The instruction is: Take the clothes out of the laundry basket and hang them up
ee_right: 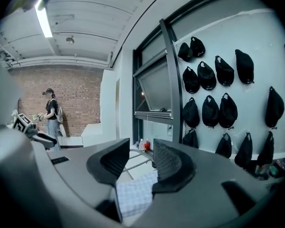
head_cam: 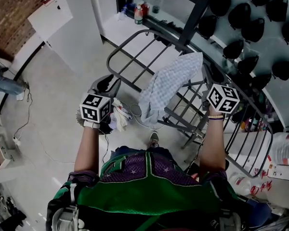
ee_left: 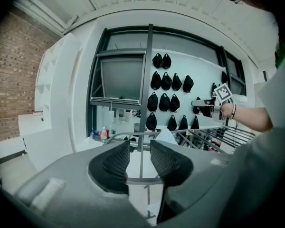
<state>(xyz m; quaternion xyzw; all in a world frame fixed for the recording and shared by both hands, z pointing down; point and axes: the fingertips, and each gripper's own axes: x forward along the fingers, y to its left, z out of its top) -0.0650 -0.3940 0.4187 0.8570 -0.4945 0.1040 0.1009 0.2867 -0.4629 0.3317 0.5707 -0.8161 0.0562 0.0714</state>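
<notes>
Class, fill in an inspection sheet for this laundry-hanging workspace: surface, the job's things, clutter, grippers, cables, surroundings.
Surface: pale floor, no table; a grey drying rack stands on it.
Job's things: checked cloth draped over the rack; crumpled white clothes lie below the left gripper, their basket mostly hidden.
Clutter: bottles on the window ledge.
Grippers: left gripper and right gripper both held up, jaws apart, nothing between them.
Cables: a thin cable trails over the floor at the head view's left.
Surroundings: black caps hung on the wall, a brick wall, another person standing far off.
</notes>
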